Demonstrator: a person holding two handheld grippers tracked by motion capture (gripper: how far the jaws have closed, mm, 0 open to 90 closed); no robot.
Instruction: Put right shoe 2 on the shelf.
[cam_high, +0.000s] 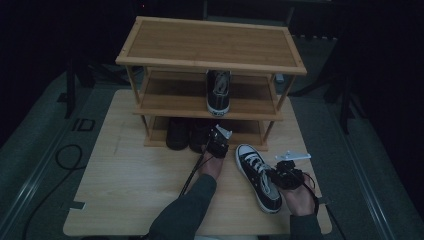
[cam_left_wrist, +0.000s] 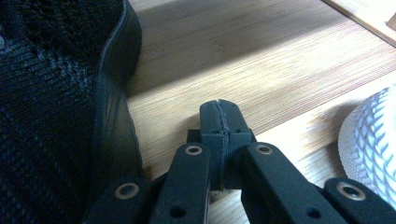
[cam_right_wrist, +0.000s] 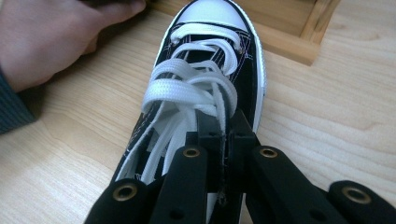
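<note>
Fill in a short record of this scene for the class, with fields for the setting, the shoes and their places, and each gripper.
setting: wooden shoe rack standing on a light wood table
middle shelf: one black high-top sneaker
bottom shelf: dark shoes
on table: black sneaker with white laces, toe toward the rack
left gripper: jaws shut, empty, beside a dark shoe at the bottom shelf
right gripper: jaws closed at the sneaker's tongue and laces

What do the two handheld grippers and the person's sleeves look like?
Both grippers are black: the left gripper and the right gripper have flat linkage bars with brass-coloured rivets leading to narrow jaws. Each carries a pale grey three-cornered plate on top. A black cable trails from the left one. The sleeves are dark grey-green.
</note>
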